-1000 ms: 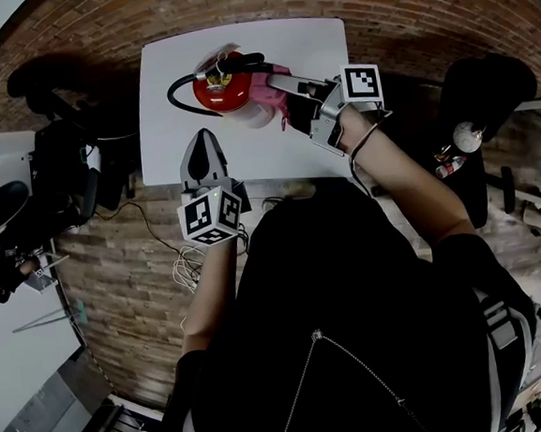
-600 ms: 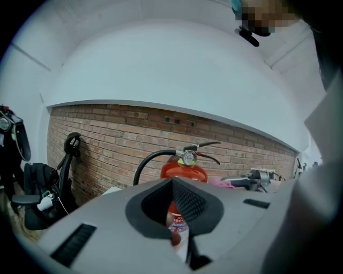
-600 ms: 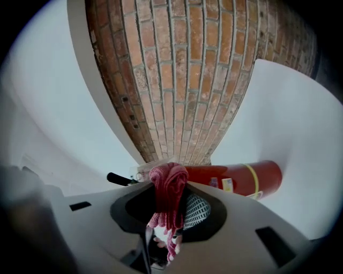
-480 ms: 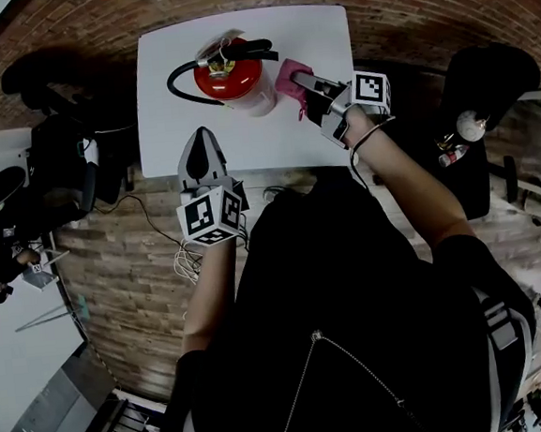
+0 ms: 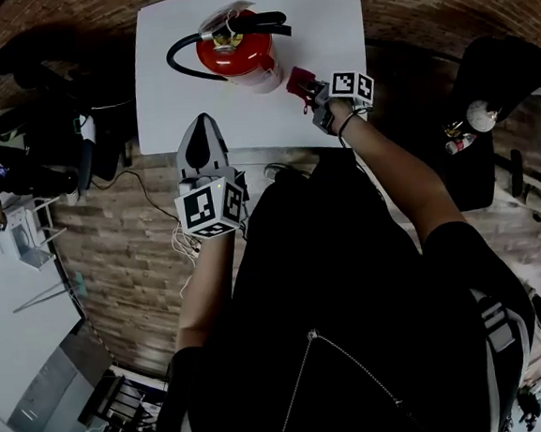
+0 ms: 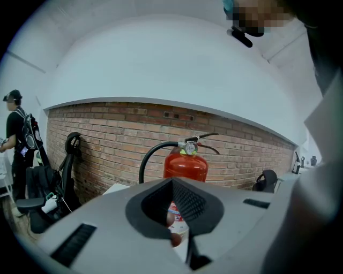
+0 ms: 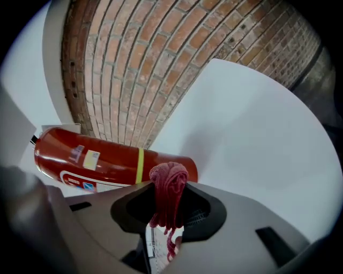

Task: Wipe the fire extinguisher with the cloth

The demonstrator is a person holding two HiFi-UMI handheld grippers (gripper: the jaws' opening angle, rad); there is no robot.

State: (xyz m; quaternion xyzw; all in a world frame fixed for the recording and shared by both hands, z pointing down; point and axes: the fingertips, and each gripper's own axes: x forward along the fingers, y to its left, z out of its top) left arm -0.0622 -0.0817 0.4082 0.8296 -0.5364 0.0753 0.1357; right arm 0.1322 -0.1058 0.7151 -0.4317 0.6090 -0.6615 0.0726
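My right hand-held gripper point(image 5: 304, 86) pinches the bunched cloth point(image 5: 297, 76) just right of the fire extinguisher point(image 5: 232, 49), I judge ready to rub its side. It stands upright by the surface's point(image 5: 329, 26) far edge, valve up. My left hand-held gripper point(image 5: 202, 136), closed and empty, hangs at the near edge.

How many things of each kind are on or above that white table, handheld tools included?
Fire extinguisher: 1
Cloth: 1
Grippers: 2, the left gripper and the right gripper
Total: 4
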